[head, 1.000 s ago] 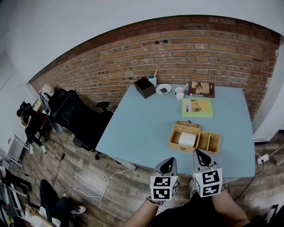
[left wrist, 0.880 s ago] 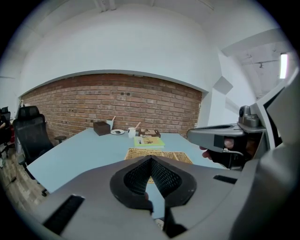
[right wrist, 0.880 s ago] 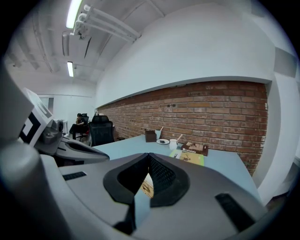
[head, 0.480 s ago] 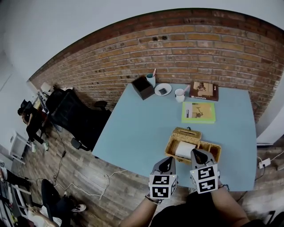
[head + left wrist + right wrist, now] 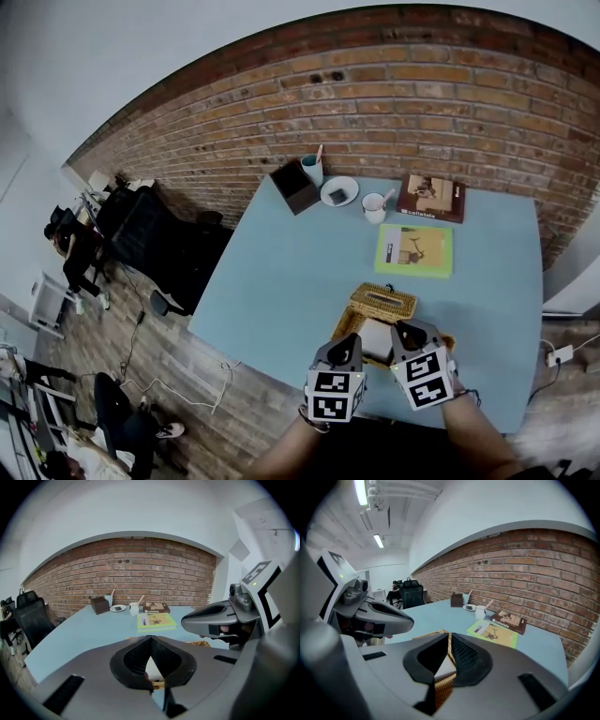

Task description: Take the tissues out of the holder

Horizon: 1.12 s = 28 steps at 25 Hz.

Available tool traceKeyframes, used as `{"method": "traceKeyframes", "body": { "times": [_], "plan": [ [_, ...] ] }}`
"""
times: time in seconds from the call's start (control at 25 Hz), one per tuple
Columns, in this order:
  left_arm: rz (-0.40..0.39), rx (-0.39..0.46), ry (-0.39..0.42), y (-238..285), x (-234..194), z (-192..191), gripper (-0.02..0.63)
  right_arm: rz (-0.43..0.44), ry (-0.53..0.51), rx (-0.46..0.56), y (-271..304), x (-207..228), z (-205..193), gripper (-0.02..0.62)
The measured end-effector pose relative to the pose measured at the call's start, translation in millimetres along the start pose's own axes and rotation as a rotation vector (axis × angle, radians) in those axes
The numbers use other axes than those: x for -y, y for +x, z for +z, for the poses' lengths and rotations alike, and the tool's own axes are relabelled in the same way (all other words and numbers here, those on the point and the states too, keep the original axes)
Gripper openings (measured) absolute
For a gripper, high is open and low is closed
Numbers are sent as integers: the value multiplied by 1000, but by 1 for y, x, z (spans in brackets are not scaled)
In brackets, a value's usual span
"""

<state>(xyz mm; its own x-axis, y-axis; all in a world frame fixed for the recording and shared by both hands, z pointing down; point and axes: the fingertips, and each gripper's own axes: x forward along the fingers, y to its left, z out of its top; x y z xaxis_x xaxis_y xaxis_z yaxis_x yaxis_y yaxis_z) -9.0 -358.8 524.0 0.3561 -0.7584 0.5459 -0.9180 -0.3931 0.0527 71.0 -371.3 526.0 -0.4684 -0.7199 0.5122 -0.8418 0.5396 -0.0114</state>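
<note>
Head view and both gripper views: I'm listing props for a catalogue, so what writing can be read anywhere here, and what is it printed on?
"calla…": a white word along the lower edge of the brown book; only these first letters are clear, the rest is blurred.
Green book: there is print on the cover, too small to read.
No other writing can be read.

Blue table (image 5: 281, 281); holder (image 5: 382, 302); green book (image 5: 413, 250); brown book (image 5: 430, 198); mug (image 5: 376, 207); saucer (image 5: 338, 191)
</note>
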Motion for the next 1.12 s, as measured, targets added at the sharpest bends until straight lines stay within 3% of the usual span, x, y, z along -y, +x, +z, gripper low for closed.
{"method": "traceKeyframes", "body": {
  "times": [0.32, 0.48, 0.8, 1.12],
  "plan": [
    [-4, -79, -18, 22, -17, -16, 0, 82, -63, -84, 38, 0, -22, 8],
    [-41, -99, -18, 28, -33, -20, 0, 149, -112, -182, 55, -14, -40, 92],
    [-126, -119, -14, 40, -55, -30, 0, 160, -121, -381, 84, -35, -71, 123],
    [-149, -120, -41, 42, -75, -41, 0, 166, -127, -480, 102, -45, -82, 123]
  ]
}}
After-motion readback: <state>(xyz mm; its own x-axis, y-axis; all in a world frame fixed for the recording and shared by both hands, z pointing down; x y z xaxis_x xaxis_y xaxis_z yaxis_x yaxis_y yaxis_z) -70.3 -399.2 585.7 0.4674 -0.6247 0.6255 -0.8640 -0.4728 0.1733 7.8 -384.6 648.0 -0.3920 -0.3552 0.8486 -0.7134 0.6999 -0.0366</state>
